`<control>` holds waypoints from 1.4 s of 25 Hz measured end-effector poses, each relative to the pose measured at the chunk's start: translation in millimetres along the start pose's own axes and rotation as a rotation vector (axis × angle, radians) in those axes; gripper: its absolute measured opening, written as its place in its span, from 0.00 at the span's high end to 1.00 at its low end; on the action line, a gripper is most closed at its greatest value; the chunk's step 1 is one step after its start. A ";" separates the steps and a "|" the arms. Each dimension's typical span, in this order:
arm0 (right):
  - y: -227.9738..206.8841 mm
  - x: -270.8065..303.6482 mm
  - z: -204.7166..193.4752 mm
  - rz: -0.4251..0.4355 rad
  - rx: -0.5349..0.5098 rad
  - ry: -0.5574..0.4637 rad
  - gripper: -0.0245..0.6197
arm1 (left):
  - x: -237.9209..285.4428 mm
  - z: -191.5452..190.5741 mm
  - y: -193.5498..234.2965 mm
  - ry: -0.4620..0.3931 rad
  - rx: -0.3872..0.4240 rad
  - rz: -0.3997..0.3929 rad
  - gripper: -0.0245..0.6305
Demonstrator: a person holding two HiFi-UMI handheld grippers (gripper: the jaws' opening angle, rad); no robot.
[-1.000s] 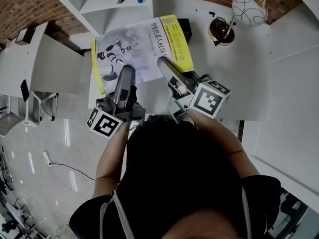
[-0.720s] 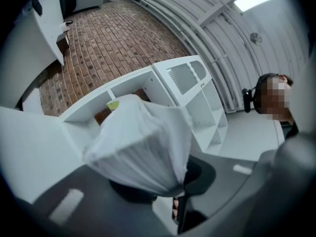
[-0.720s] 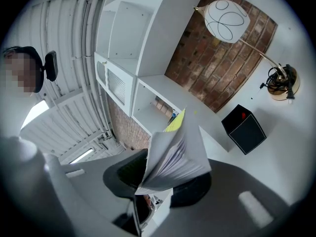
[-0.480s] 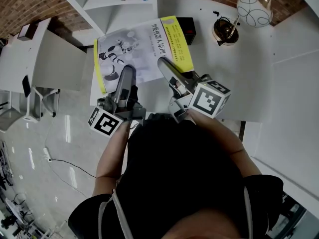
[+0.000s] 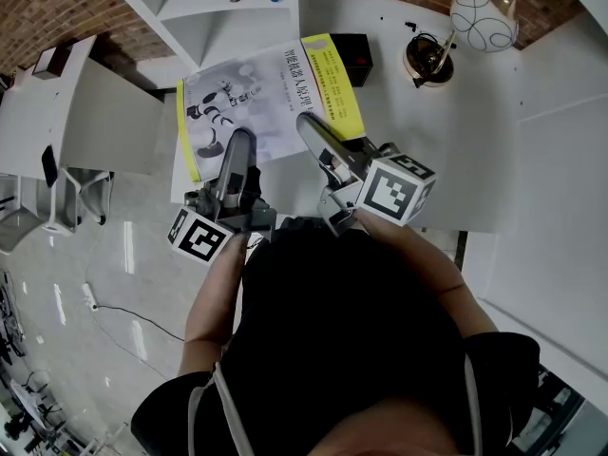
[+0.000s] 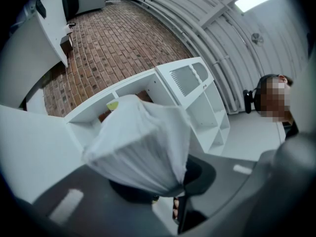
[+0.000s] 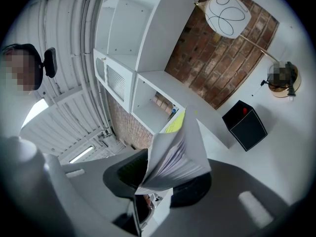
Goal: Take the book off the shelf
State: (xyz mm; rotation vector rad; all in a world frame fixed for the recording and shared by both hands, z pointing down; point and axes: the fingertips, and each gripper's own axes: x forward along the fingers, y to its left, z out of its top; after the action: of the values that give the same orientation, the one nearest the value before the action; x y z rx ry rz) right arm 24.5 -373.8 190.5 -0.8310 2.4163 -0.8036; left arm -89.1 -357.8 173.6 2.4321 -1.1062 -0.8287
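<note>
Head view: the book [image 5: 256, 98] is seen cover up at 12 o'clock from the person, already clear of the shelf [image 5: 209, 8], which stands at 11 o'clock beyond it. Its near edge is gripped at two places, the left gripper [image 5: 237, 150] towards the 7 o'clock corner of the cover and the right gripper [image 5: 313, 131] towards the 5 o'clock corner. A grip at both ends is judged to be chosen so that the wide, soft cover is kept level and is not allowed to sag or swing. In the left gripper view the jaws are seen closed to a narrow gap on a thick wad of pages, and in the right gripper view the same is seen, with the pages fanned slightly above the pinch. The book is held over the left end of the white table [image 5: 456, 141], part of it beyond the table's edge and above the floor [image 5: 142, 255]; whether it rests on the table cannot be told. A black box [image 5: 353, 47] lies just beside the book at 1 o'clock, and a lamp [image 5: 483, 17] stands well apart at 2 o'clock, so room is left for a set-down nearer the person.
</note>
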 end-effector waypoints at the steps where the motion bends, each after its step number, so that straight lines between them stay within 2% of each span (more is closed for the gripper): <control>1: -0.1 -0.1 -0.2 0.000 0.002 0.001 0.77 | 0.0 0.0 -0.1 0.000 0.002 0.000 0.79; 35: -7.4 1.8 -8.3 -0.020 0.044 0.027 0.77 | -2.5 -4.1 6.7 0.019 -0.006 0.014 0.79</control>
State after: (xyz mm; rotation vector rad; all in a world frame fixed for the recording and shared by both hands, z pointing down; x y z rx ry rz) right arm 21.3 -376.7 200.9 -0.8341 2.4077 -0.8782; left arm -91.7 -360.0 181.1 2.4190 -1.1114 -0.8022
